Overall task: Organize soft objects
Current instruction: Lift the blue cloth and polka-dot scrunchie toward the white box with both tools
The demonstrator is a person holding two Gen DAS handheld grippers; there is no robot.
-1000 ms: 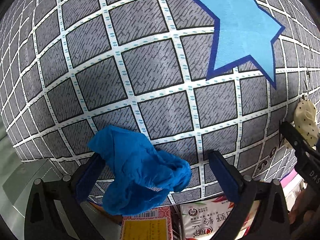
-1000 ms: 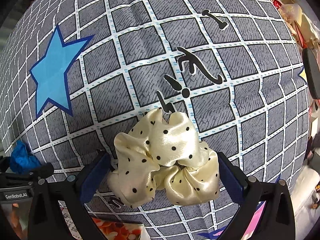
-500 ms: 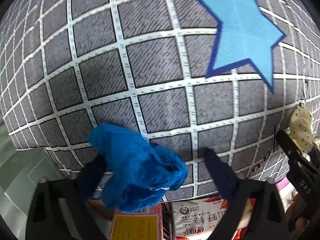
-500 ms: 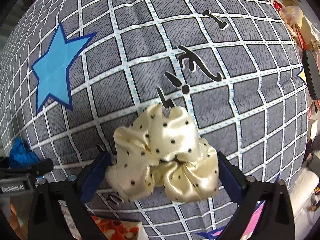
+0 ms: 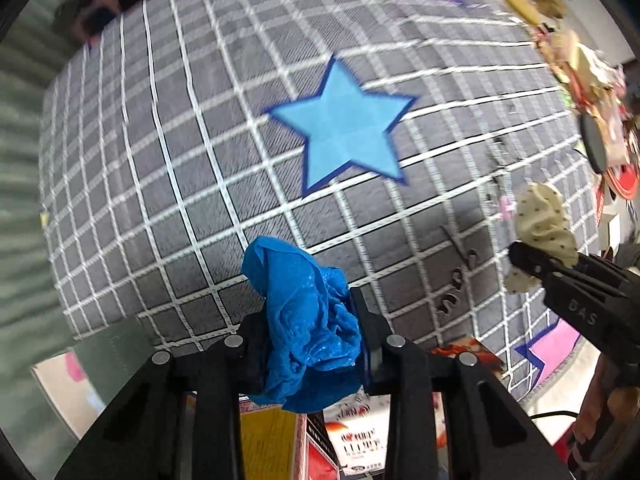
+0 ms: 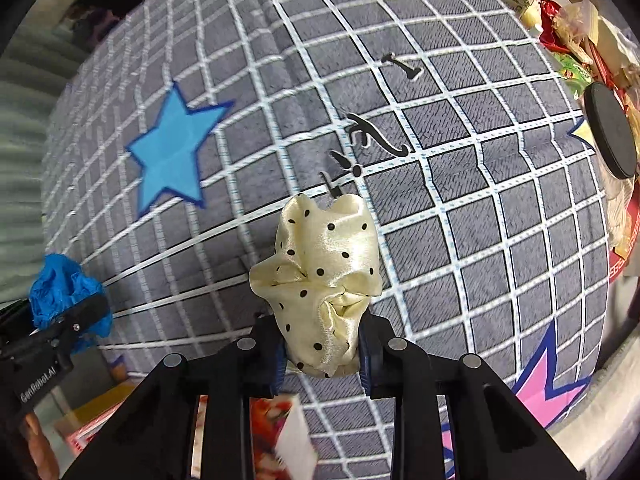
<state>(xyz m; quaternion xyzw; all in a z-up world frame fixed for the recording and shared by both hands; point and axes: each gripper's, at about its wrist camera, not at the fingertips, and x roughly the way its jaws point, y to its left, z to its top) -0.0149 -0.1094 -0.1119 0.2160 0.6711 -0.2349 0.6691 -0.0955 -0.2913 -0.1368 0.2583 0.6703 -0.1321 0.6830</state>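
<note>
Blue crumpled glove point(image 5: 308, 328) and cream dotted scrunchie point(image 6: 324, 280) sit pinched in closed jaws.

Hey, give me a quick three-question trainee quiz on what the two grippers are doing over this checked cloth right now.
1. True or false: the left gripper is shut on the blue cloth.
2. What does the right gripper hold? A) a sponge B) the dotted scrunchie C) nothing
3. Fill in: the star nearest the scrunchie on the checked cloth is ____.

Key: 1 true; 2 B; 3 blue.
</note>
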